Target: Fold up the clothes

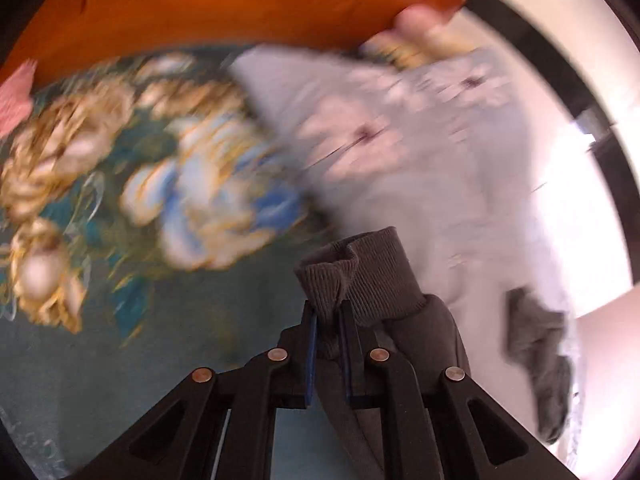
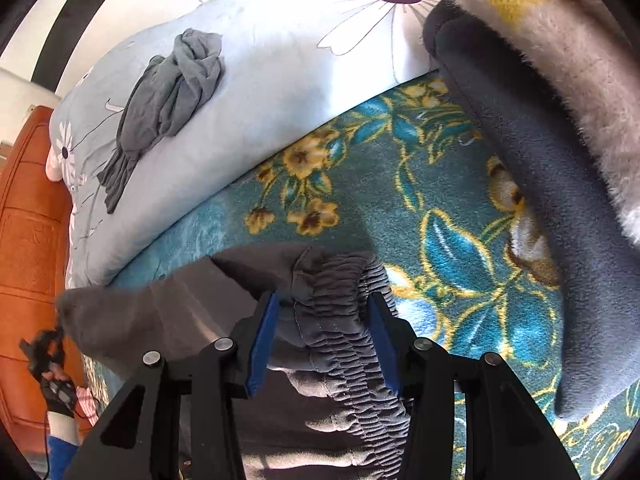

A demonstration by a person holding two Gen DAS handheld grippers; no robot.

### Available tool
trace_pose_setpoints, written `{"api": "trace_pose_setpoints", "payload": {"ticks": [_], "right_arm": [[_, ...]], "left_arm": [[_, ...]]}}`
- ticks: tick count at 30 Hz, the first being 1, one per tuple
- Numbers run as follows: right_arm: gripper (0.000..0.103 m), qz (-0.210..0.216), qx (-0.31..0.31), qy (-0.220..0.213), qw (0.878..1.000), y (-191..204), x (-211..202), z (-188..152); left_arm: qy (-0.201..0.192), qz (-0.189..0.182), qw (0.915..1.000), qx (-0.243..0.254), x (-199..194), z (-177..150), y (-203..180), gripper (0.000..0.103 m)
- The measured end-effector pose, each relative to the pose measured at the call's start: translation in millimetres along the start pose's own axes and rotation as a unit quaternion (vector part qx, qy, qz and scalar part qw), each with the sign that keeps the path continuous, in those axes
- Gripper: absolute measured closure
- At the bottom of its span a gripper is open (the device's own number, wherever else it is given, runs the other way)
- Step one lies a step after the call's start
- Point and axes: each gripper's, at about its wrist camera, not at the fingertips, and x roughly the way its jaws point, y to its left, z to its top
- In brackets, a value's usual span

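A dark grey garment, it looks like sweatpants, is held by both grippers above a teal floral blanket [image 2: 352, 208]. My left gripper [image 1: 329, 312] is shut on its ribbed cuff [image 1: 360, 268]. My right gripper [image 2: 324, 304] is closed on the gathered elastic waistband [image 2: 344, 320], its blue pads [image 2: 262, 336] pressing the bunched fabric. The garment's body [image 2: 152, 320] stretches to the left in the right wrist view, toward the left gripper's hand [image 2: 52, 372]. The left wrist view is motion-blurred.
A pale blue pillow with daisy print [image 2: 260, 80] lies behind, with a crumpled grey cloth [image 2: 172, 80] on it. A dark blue and beige plush blanket [image 2: 552, 160] is at the right. An orange headboard [image 1: 240, 4] stands behind. A pink cloth [image 1: 16, 96] is at the left.
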Motion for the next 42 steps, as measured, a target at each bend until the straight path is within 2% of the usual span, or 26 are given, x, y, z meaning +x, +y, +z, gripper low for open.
{"api": "trace_pose_setpoints", "payload": {"ticks": [2, 3, 7, 9, 11, 13, 15, 17, 19, 22, 25, 28, 32, 38, 42], "right_arm": [[0.054, 0.005, -0.002, 0.002, 1.0, 2, 4, 1], [0.054, 0.009, 0.0, 0.001, 1.0, 3, 4, 2], [0.054, 0.014, 0.009, 0.0, 1.0, 3, 8, 7], [0.054, 0.013, 0.016, 0.001, 1.0, 0, 11, 11], [0.055, 0.012, 0.023, 0.002, 1.0, -2, 15, 14], [0.055, -0.001, 0.016, 0.002, 1.0, 1, 18, 16], [0.055, -0.002, 0.017, -0.002, 1.0, 3, 15, 14], [0.055, -0.003, 0.017, -0.006, 1.0, 6, 11, 13], [0.055, -0.004, 0.017, -0.01, 1.0, 9, 6, 11], [0.055, -0.004, -0.013, -0.033, 0.999, 24, -23, -2], [0.055, 0.008, -0.036, -0.038, 0.999, 37, -49, -25], [0.055, 0.015, -0.043, -0.032, 0.998, 40, -69, -56], [0.055, 0.017, -0.001, -0.028, 0.999, 17, -87, -89], [0.054, 0.002, 0.052, -0.016, 0.999, -22, -110, -124], [0.054, 0.011, 0.105, 0.008, 0.994, -49, -102, -143]], "left_arm": [[0.025, 0.027, 0.9992, -0.016, 15, -7, 19, 0.092], [0.028, 0.028, 0.9988, -0.028, 18, -13, 26, 0.092], [0.033, 0.006, 0.9954, -0.089, 20, -23, 43, 0.092], [0.026, -0.009, 0.9961, -0.084, 13, -21, 41, 0.092], [0.024, -0.007, 0.9983, -0.053, 6, -13, 32, 0.091], [0.039, -0.007, 0.9986, -0.035, 3, -6, 26, 0.089], [0.058, -0.011, 0.9975, -0.037, 2, -1, 29, 0.081], [0.07, -0.019, 0.9964, -0.044, -9, -5, 34, 0.061], [0.069, -0.029, 0.9963, -0.043, -25, -13, 37, 0.056], [0.053, -0.035, 0.9974, -0.034, -60, -34, 44, 0.049], [0.039, -0.021, 0.9987, -0.025, -95, -63, 61, 0.044], [0.037, 0.014, 0.9988, -0.029, -118, -91, 86, 0.044], [0.038, 0.066, 0.9963, -0.04, -141, -124, 126, 0.044], [0.075, 0.08, 0.9911, -0.076, -125, -155, 160, 0.044], [0.101, 0.065, 0.9869, -0.108, -106, -167, 172, 0.044]]}}
